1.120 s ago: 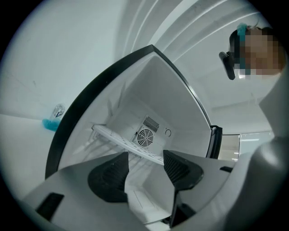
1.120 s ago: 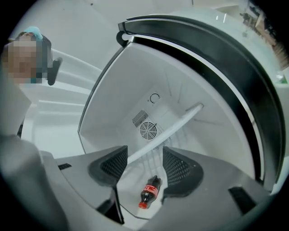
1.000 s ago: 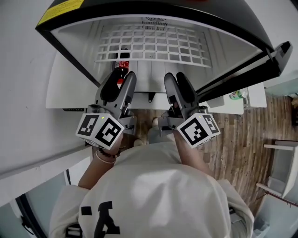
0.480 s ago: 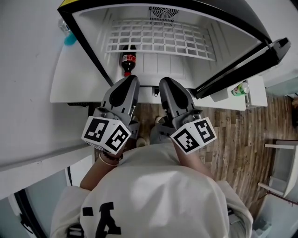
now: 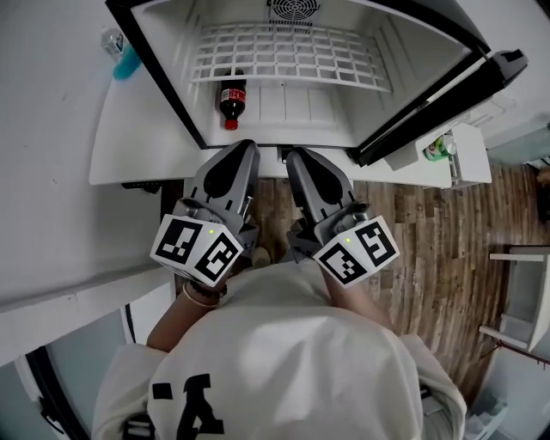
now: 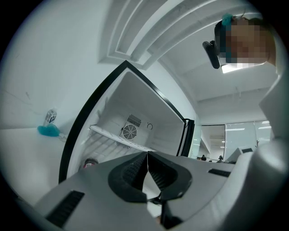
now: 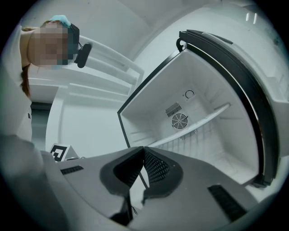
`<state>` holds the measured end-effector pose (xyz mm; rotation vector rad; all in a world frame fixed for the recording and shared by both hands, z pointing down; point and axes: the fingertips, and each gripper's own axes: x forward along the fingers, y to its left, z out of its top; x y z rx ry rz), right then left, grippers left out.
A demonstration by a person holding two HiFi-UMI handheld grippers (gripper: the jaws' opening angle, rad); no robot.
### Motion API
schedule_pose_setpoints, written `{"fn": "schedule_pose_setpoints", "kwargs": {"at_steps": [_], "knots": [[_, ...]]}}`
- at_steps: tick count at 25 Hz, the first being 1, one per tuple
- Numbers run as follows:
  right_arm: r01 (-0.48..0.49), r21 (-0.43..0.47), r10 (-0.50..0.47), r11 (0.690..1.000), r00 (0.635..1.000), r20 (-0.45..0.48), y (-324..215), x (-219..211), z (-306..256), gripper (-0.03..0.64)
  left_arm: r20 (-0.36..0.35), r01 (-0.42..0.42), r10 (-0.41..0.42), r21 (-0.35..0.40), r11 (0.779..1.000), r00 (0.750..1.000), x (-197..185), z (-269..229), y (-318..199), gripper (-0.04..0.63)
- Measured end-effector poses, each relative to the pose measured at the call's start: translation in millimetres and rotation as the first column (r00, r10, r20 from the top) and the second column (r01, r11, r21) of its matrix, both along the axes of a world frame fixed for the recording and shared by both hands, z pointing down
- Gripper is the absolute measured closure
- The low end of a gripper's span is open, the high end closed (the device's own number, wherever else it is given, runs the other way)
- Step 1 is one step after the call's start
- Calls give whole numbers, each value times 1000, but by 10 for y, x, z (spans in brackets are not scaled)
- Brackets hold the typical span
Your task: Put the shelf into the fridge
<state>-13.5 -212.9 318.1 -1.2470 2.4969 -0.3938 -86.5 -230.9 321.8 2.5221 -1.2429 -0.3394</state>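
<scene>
Nearest, at 6 o'clock in the head view, is the person's pale shirt [image 5: 284, 352]. Just beyond it the two hands hold their tools side by side, both pointing toward 12 o'clock, each with its marker cube [image 5: 196, 249] turned toward the body. The left tool [image 5: 247, 146] has just been closing; its jaws now meet tip to tip with nothing between them. The right tool [image 5: 290, 153] has also just been closing, and it is likewise closed and empty. Neither tool touches anything. Wooden floor [image 5: 421, 232] shows under them toward 4 o'clock. Just past the tips runs the edge of a white desk [image 5: 129, 146], and on it, at 12 o'clock, stands the fridge [image 5: 163, 77] with its door [image 5: 447, 94] swung wide toward 2 o'clock. A green can [image 5: 440, 146] shows by the door's lower edge. At 11 o'clock a cola bottle [image 5: 230, 101] sits in the fridge near the left wall. Beyond it the white wire shelf [image 5: 288, 56] is already inside the fridge, reaching from one side wall to the other, with the round fan grille [image 5: 292, 9] on the back wall behind. A blue object [image 5: 127, 62] rests on the desk at 10 o'clock.
</scene>
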Motion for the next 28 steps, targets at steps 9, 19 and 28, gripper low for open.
{"fn": "schedule_pose_setpoints", "kwargs": {"at_steps": [9,19,28], "knots": [[17,54,-15,998,999,-32,336,147,-134,588,9,-7,7,46,999,1000,233,-185,322,586],[35,61,-31,997,998,-59,1224,610,-78,588,24,-35,34,50,998,999,810,-123,1214,586],[94,97,-86,991,992,-89,2083,844,-121,588,20,9,-11,66,998,1000,1073,-132,2119,586]]}}
